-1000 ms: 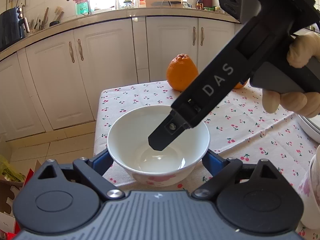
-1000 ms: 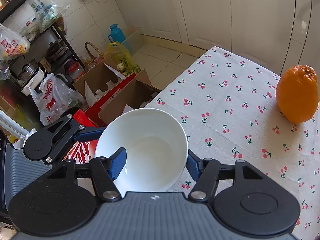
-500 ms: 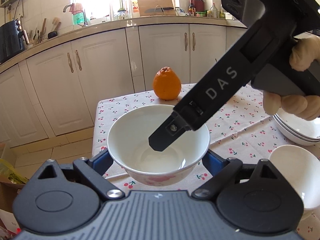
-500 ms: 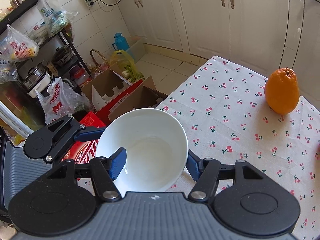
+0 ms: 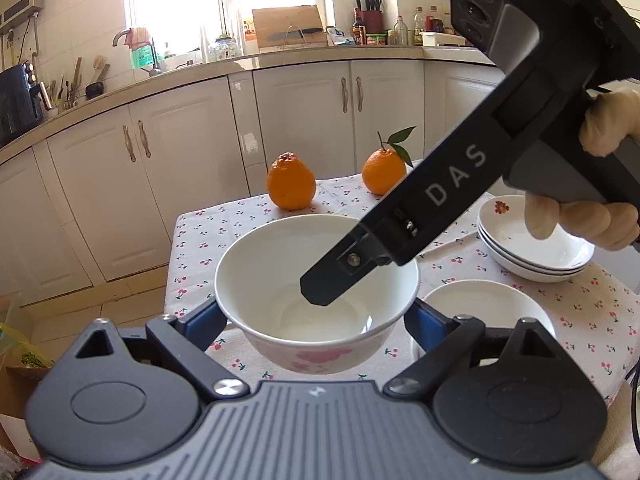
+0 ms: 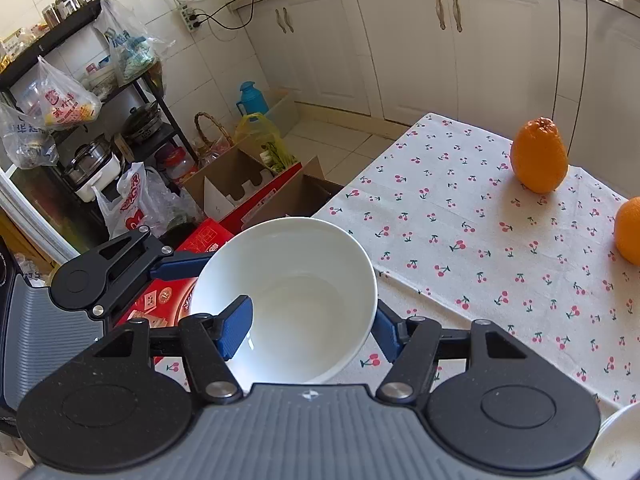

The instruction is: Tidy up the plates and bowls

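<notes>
White bowl (image 5: 316, 280) gripped between both tongs (image 5: 316, 320).

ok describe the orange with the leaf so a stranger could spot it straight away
Start at the table under the cherry-print tablecloth and look to its far edge by the white cabinets. Two round oranges sit there; take the right-hand orange. It alone carries a stem with green leaves, while the knobbly-topped orange to its left is bare.

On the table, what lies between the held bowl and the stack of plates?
In the left wrist view, a second white bowl sits on the tablecloth between the held bowl and the plate stack.
</notes>
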The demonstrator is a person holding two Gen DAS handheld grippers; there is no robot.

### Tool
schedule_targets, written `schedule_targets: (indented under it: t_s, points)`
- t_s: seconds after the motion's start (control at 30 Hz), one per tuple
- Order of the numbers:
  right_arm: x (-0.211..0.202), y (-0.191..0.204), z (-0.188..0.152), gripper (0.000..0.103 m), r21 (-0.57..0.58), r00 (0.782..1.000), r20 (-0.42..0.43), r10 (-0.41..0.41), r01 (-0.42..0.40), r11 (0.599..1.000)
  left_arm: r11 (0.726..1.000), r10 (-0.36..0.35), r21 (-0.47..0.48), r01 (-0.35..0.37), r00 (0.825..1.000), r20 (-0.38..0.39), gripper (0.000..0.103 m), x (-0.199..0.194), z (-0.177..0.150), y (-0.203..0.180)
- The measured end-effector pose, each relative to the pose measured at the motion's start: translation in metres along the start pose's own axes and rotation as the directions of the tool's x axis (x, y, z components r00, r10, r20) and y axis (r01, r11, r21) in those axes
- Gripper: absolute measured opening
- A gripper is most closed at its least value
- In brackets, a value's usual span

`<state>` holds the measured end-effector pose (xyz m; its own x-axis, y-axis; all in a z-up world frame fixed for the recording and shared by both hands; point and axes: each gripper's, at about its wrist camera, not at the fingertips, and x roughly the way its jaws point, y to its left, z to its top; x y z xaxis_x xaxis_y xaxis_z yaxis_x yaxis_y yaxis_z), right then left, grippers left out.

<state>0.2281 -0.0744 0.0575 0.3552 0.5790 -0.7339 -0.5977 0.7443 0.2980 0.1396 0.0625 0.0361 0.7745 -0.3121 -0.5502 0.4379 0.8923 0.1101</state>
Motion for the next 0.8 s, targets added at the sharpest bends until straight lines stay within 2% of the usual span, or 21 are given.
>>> schedule_targets:
  t_s: [0.33, 0.8]
  points:
    - [-0.033, 0.002, -0.033, 0.070, 0.015, 0.999, 0.028, -0.026, 0.026, 1.000, 0.999, -0.045, 0.014, 0.045, 0.999, 0.008, 0.094, -0.015, -0.001, -0.030]
    - [-0.052, -0.006, -0.060, 0.070, 0.047, 0.997, 0.052, -0.053, 0.051, 0.998, 0.996, -0.081, 0.034, 0.081, 0.997, 0.007, 0.094, -0.017, -0.004, -0.054]
